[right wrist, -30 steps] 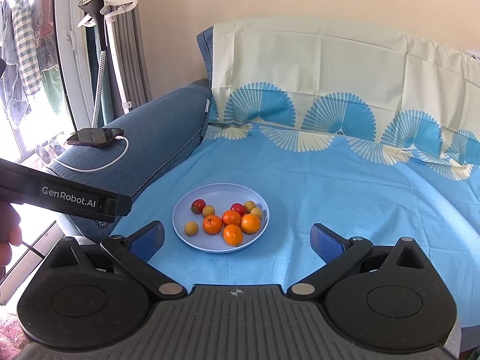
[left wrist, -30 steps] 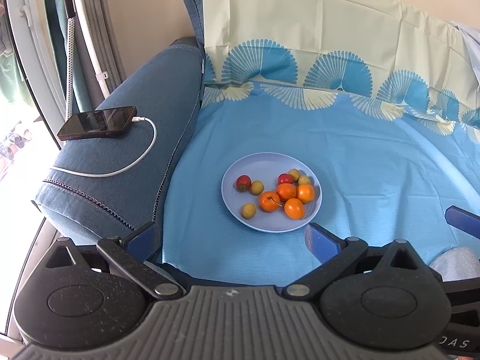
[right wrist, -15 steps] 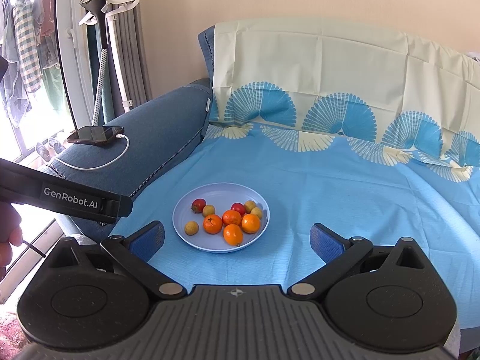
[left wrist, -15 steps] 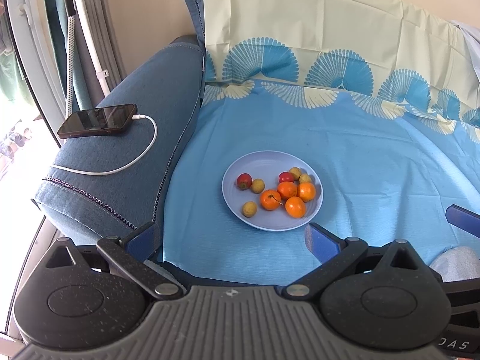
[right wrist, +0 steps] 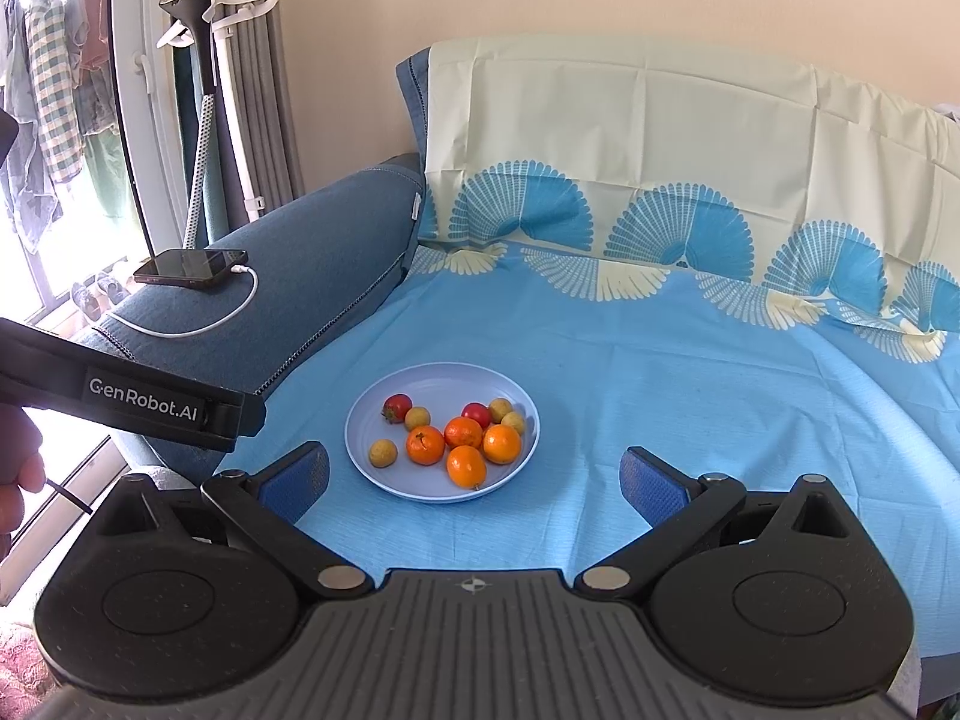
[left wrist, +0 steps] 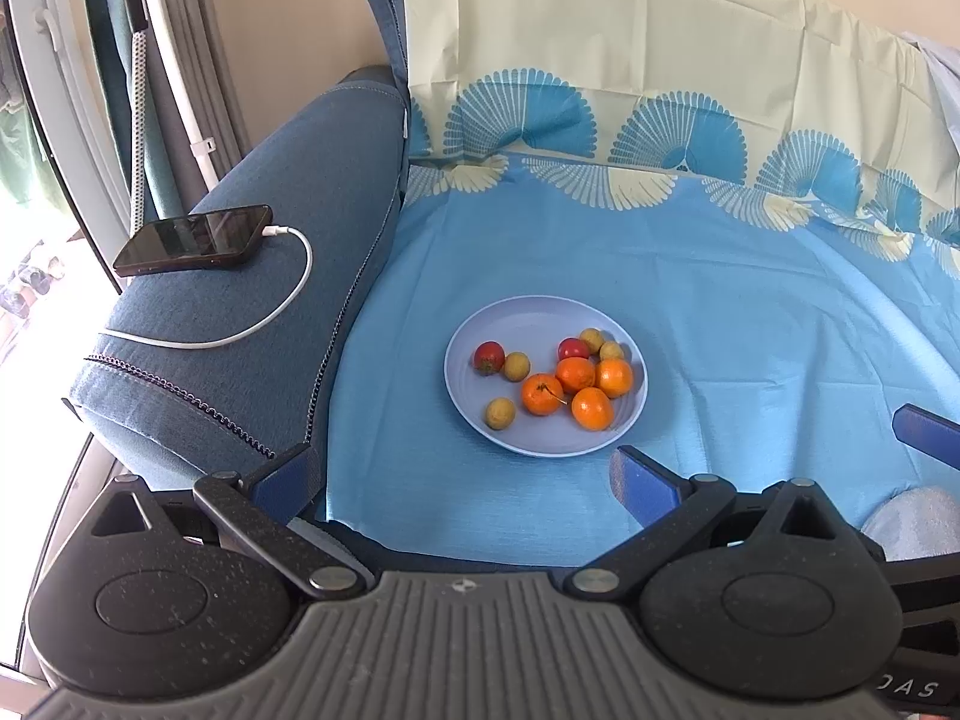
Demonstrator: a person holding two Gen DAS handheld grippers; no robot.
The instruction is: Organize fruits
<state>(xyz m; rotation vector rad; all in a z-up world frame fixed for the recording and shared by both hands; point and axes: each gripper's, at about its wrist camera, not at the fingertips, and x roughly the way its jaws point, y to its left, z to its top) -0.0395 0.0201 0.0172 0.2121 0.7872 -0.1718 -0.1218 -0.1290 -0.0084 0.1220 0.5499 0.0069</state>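
A pale blue plate (left wrist: 480, 324) (right wrist: 420, 381) sits on the blue cloth over the sofa seat. It holds several oranges (left wrist: 542, 394) (right wrist: 425, 445), two red fruits (left wrist: 489, 356) (right wrist: 397, 406) and several small yellow fruits (left wrist: 500, 412) (right wrist: 383, 452). My left gripper (left wrist: 465, 471) is open and empty, just in front of the plate. My right gripper (right wrist: 474, 477) is open and empty, also short of the plate's near rim. The left gripper's body shows at the left of the right wrist view (right wrist: 150, 405).
A black phone (left wrist: 192, 239) (right wrist: 191, 265) with a white charging cable (left wrist: 264, 324) lies on the blue sofa armrest (left wrist: 270, 276) at the left. A garment steamer stand (right wrist: 204, 90) and curtains stand behind it. The patterned cloth (left wrist: 720, 270) runs up the backrest.
Both grippers have drifted slightly; the plate sits a little higher in the left wrist view. Both stay open and the fruits have not moved.
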